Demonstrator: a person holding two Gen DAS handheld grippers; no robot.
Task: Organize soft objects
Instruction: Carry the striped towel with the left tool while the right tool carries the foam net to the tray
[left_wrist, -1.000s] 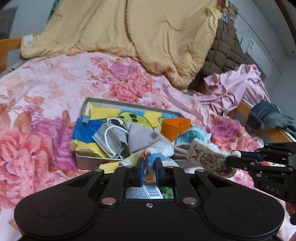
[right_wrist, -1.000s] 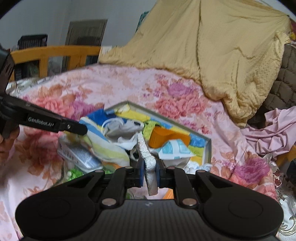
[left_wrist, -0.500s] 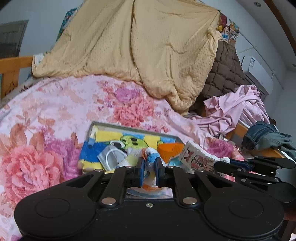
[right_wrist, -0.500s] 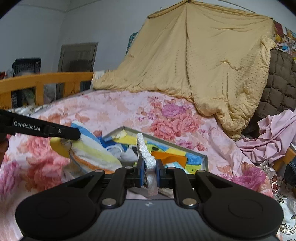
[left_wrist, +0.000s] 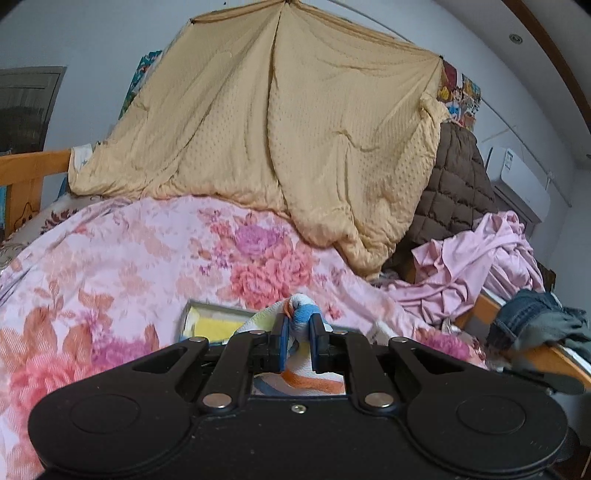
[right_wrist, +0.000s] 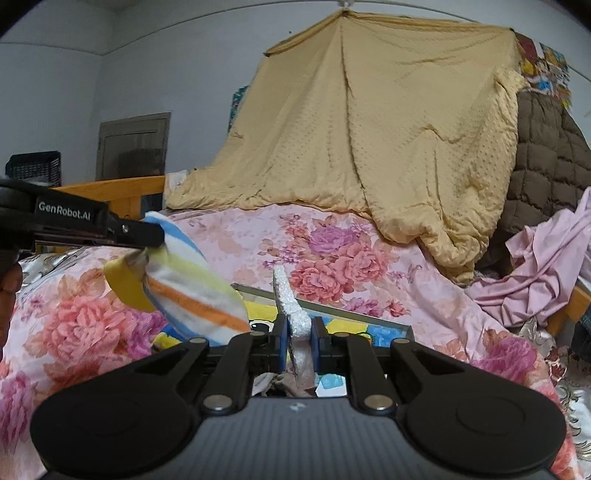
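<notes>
My left gripper (left_wrist: 297, 325) is shut on a fold of a white cloth with blue, yellow and orange stripes (left_wrist: 301, 312). In the right wrist view that left gripper (right_wrist: 147, 236) holds the striped cloth (right_wrist: 195, 291) in the air, hanging to the left above the tray. My right gripper (right_wrist: 298, 332) is shut on a thin white textured cloth piece (right_wrist: 286, 295) that stands up edge-on between its pads. Below both lies a shallow metal tray (right_wrist: 332, 308) with a bright cartoon lining; only its far left corner (left_wrist: 207, 308) shows in the left wrist view.
The tray rests on a pink floral bedspread (left_wrist: 129, 258). A yellow quilt (left_wrist: 295, 147) hangs at the back beside a brown quilted cover (left_wrist: 454, 199). Pink clothes (left_wrist: 480, 266) and jeans (left_wrist: 528, 317) pile up at the right. A wooden bed rail (right_wrist: 110, 192) runs at the left.
My left gripper has risen with the striped cloth, lifting it off the tray. Both views have tilted upward, so the tray's contents have dropped out of sight. The right gripper keeps its white piece.
</notes>
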